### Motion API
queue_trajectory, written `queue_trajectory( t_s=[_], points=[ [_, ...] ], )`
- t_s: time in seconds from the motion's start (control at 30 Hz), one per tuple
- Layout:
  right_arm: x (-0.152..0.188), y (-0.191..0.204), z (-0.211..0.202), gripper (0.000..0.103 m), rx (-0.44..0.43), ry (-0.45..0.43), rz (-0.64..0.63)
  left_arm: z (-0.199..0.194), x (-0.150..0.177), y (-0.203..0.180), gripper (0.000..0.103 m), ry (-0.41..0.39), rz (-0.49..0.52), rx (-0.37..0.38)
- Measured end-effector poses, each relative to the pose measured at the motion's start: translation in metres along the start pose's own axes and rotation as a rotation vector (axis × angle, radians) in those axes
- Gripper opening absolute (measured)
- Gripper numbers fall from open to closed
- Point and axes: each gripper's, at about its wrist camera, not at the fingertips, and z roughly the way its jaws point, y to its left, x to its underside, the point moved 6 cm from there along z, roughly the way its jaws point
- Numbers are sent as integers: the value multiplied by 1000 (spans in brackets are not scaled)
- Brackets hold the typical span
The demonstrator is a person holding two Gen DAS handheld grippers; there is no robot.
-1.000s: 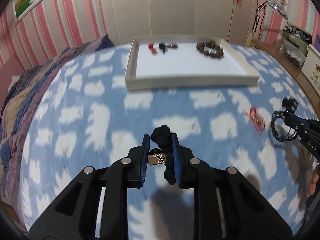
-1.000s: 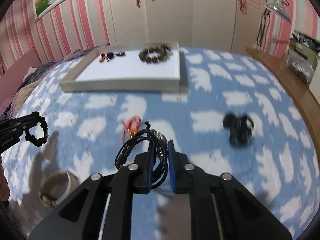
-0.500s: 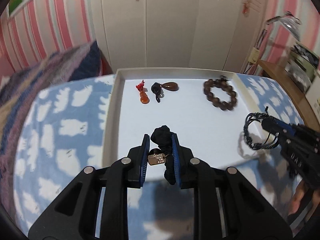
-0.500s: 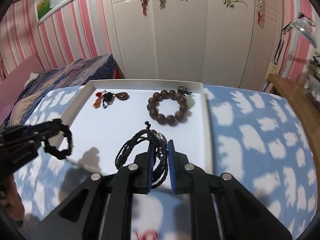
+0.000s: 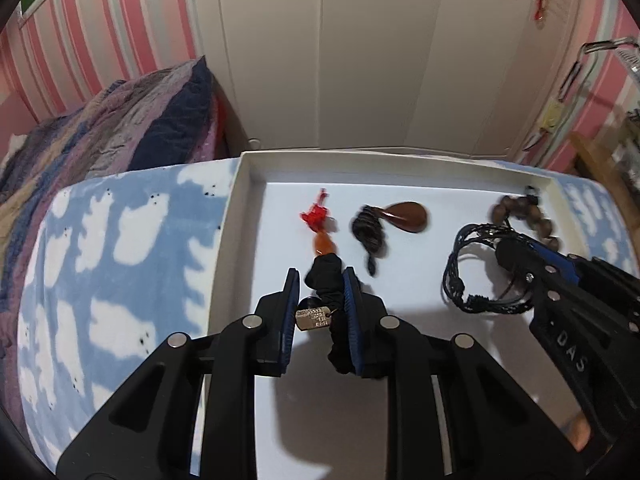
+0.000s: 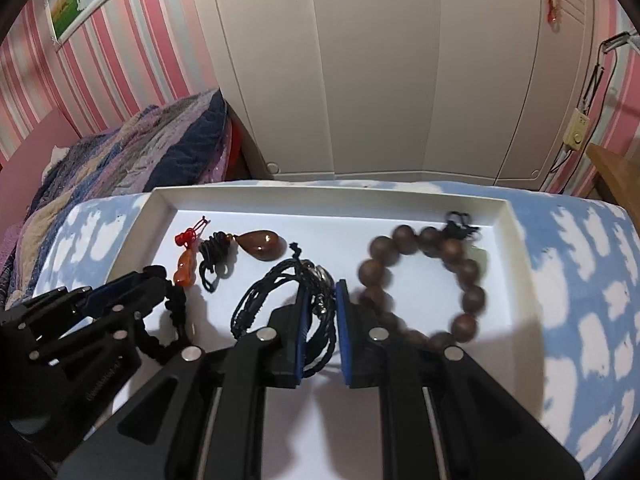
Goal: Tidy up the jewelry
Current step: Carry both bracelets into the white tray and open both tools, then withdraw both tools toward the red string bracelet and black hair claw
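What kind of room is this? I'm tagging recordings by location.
Most likely a bedroom. The white tray sits on a bed with a blue cloud-print blanket, a striped quilt lies bunched at the left, and white wardrobe doors stand behind, between pink striped walls.

White tray (image 6: 502,216); blue blanket (image 5: 120,264) with white cloud shapes; dark brown bead bracelet (image 6: 460,276); pink-striped wall (image 6: 132,76).
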Motion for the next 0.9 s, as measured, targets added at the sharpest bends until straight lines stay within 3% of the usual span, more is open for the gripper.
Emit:
queue_trajectory(
  t_s=[0.2, 0.57, 0.67, 0.73, 0.77, 0.8, 0.83, 0.9],
  points=[
    [-2, 10, 20, 13, 32, 34, -51, 16, -2, 5, 21, 4, 4, -34],
    [2, 4, 36, 17, 36, 109, -22, 21, 2, 15, 24, 21, 4, -70],
    [3, 3, 36, 17, 28, 126, -23, 22, -2, 15, 28, 37, -15, -59],
    [1, 4, 26, 17, 4, 114, -29, 19, -2, 14, 41, 47, -22, -51],
    [-2, 4, 22, 26, -6, 100, -36, 11, -1, 14, 42, 39, -21, -41],
    [-5, 2, 11, 41, -11, 78, -42, 4, -1, 14, 45, 31, -21, -34],
    [-7, 0, 2, 49, -14, 59, -44, -5, 0, 14, 53, 22, -25, -26],
    [-13, -7, -29, 55, -28, 6, -42, -30, 1, 15, 66, -10, -38, -3]
  ],
)
